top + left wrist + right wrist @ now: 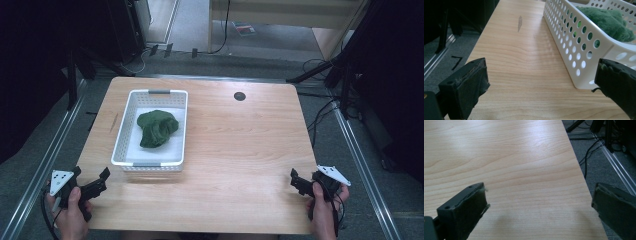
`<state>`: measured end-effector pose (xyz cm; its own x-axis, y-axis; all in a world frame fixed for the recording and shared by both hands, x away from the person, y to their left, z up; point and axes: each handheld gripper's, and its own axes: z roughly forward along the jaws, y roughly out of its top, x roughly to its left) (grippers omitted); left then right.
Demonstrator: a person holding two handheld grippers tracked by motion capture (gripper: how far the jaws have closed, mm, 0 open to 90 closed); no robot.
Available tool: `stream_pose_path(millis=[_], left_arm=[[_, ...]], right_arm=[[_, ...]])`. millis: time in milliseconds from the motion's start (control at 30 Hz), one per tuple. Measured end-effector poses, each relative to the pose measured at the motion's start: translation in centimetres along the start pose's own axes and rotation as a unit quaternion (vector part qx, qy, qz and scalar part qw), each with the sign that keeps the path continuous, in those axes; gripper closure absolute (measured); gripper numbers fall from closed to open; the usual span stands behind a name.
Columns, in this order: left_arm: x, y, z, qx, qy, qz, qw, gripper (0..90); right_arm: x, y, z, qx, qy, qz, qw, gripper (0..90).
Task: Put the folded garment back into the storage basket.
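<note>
A green cloth [156, 128] lies crumpled inside a white basket [121, 137] on the left half of the wooden table [240, 150], and I judge that the work in hand is with this cloth. The left gripper [96, 186] is at the near left corner of the table, with its jaws spread wide and nothing between them. In the left gripper view the basket's holed wall [574, 42] stands just ahead and to one side of the jaws, with the cloth [606, 21] behind it. The right gripper [299, 182] is at the near right edge, also wide open and empty, with only bare table [511, 157] in front of it. So the left gripper is clearly the nearer one; the right is well apart from the basket. The basket's long axis runs away from the person, and the cloth lies forward and a little to the right of the left gripper, so the reach probably must go up over the near rim and then down.
</note>
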<state>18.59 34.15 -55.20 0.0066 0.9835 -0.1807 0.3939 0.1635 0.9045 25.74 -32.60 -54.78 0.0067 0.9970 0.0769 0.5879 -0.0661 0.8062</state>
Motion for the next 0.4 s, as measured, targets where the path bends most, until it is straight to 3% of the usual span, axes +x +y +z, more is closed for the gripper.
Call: stream_pose_path(millis=[400], left_arm=[[0.52, 0.03, -0.03, 0.006, -0.001, -0.019, 0.9998, 0.0]], right_arm=[[0.00, -0.02, -0.01, -0.001, -0.001, 0.000, 1.0000, 0.0]])
